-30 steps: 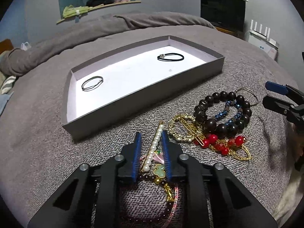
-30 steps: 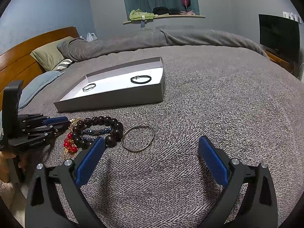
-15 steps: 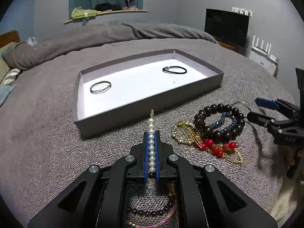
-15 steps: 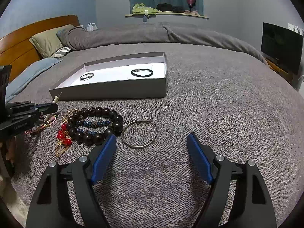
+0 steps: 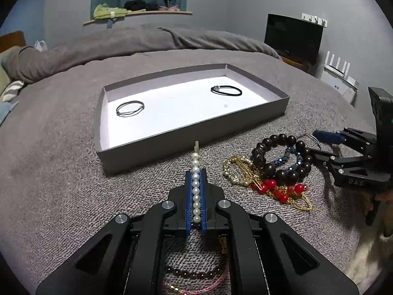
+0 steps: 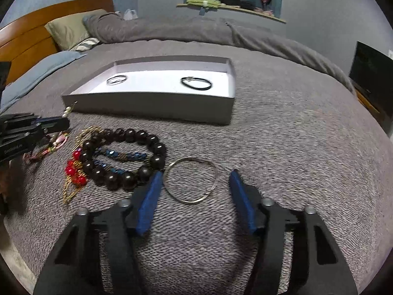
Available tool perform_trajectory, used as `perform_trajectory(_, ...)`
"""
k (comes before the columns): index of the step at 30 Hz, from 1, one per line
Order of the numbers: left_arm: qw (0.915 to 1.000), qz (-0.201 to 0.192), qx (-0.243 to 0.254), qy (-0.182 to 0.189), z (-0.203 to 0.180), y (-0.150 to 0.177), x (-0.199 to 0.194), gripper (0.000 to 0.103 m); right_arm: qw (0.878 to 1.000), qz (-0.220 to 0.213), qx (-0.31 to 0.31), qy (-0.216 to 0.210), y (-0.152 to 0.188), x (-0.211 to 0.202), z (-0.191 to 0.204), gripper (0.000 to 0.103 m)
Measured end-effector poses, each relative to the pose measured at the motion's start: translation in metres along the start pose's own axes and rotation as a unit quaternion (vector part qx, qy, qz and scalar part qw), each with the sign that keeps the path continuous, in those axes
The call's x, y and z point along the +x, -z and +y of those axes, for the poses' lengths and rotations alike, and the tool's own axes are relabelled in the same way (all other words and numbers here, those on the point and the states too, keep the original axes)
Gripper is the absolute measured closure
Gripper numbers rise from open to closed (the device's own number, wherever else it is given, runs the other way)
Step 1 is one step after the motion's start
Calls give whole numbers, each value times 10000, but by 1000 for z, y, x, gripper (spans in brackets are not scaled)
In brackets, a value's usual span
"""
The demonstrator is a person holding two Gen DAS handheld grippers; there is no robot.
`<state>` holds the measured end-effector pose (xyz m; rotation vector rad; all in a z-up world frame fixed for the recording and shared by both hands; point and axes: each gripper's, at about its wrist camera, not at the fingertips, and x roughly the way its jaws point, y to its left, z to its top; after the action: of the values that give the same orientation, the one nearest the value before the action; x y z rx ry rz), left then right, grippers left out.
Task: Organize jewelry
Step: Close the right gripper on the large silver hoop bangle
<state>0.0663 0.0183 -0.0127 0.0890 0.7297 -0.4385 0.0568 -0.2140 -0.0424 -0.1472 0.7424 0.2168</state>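
Narrowed right gripper point(image 6: 196, 179) fingers point(image 6: 149, 196) closing around silver bangle point(image 6: 190, 183).

Grey bedspread point(image 6: 282, 135), wood headboard point(image 6: 29, 36), olive pillow point(image 6: 66, 30), dark TV point(image 5: 293, 36), white router point(image 5: 337, 72).

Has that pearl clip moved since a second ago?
Yes. The pearl clip, then flat among the bracelets, is now clamped in the left hand-held gripper, its tip nearer the grey tray.

left wrist view: low over the bed, close, looking forward and down along its fingers at the grey tray point(image 5: 191, 135) | right wrist view: same height, from the tray's right end point(image 6: 231, 98) | shared: tray, dark bead bracelet point(image 5: 282, 157) point(image 6: 122, 157), window shelf
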Motion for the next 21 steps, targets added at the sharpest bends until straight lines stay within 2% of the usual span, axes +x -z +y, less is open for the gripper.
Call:
perform_trajectory(2,10000,11,-30,7,1,0,1,96,10000,-4,-31,-38,0,0,1,56)
perform_trajectory(13,10000,-76,-52,3,2,0,-3,96,9989,-237,364,-160,3,-17,-12,57)
perform_trajectory(21,9999,-93,-83,-8,3,-1,-5,96,9965,-445,694,-135,-10,-31,-25,57)
